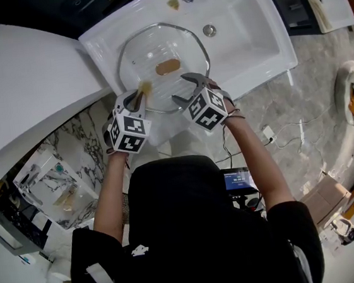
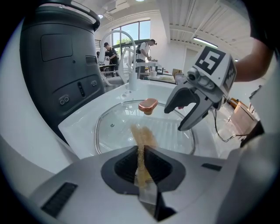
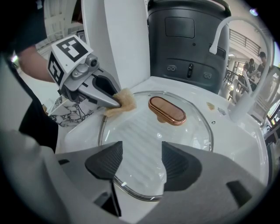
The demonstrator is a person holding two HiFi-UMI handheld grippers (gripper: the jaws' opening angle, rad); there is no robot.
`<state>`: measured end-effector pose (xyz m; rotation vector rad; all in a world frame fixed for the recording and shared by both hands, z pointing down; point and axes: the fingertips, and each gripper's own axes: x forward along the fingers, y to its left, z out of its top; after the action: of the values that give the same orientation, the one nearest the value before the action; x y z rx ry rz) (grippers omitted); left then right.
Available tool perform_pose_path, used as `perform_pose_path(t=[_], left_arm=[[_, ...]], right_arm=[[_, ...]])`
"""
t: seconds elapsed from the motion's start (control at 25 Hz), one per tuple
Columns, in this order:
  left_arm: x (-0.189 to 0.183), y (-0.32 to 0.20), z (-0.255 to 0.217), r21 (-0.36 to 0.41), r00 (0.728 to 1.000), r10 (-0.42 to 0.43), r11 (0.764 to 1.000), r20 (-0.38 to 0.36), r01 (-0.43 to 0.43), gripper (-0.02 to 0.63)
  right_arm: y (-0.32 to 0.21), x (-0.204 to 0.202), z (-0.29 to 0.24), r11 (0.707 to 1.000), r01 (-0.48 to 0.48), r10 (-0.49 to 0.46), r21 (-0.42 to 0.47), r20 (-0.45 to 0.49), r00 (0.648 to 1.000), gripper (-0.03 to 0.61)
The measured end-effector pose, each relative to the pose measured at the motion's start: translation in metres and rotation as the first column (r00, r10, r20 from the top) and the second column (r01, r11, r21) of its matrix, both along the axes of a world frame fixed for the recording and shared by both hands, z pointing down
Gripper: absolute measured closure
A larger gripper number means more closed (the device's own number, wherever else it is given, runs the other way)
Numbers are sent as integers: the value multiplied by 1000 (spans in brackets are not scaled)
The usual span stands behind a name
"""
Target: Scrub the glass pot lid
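Note:
The glass pot lid [image 1: 160, 47] lies flat in the white sink [image 1: 260, 33], its copper handle [image 1: 167, 66] facing up. My left gripper [image 1: 139, 96] is shut on a tan scrub pad [image 1: 145, 87], which rests on the lid's near left rim. In the left gripper view the scrub pad [image 2: 142, 138] sticks out between the shut jaws of the left gripper [image 2: 141, 151] over the lid [image 2: 118, 127]. My right gripper [image 1: 190, 85] stands open above the lid's near edge, holding nothing. In the right gripper view the lid [image 3: 144, 127] and its handle [image 3: 166, 110] lie just beyond the right gripper [image 3: 142, 159].
The drain [image 1: 209, 30] sits right of the lid. A white faucet [image 3: 245, 65] rises at the sink's far side, and a tan scrap [image 1: 174, 4] lies on the rim there. A dark appliance [image 3: 188, 39] stands behind the sink. A white curved counter [image 1: 18, 86] is at the left.

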<state>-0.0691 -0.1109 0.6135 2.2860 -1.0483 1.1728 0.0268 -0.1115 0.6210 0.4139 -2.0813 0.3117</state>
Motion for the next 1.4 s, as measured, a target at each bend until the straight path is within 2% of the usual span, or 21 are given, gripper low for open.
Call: perform_pose_path(t=[0.64,1.04,1.4], left_arm=[[0,-25,-4,18,1000,6,1000,10,-6,592],[1,-62,-8,52,1000,-11,999,22,10,592],[6,-87,-8,65,998,34,997,59,-38,592]], right_arm=[[1,-1,0,1000,1,-1,4,3,1000,319],[1,-1,-2,1000,-1,1,4,11,1000,319],[1,-1,-1,1000,1,-1,4,13,1000,319]])
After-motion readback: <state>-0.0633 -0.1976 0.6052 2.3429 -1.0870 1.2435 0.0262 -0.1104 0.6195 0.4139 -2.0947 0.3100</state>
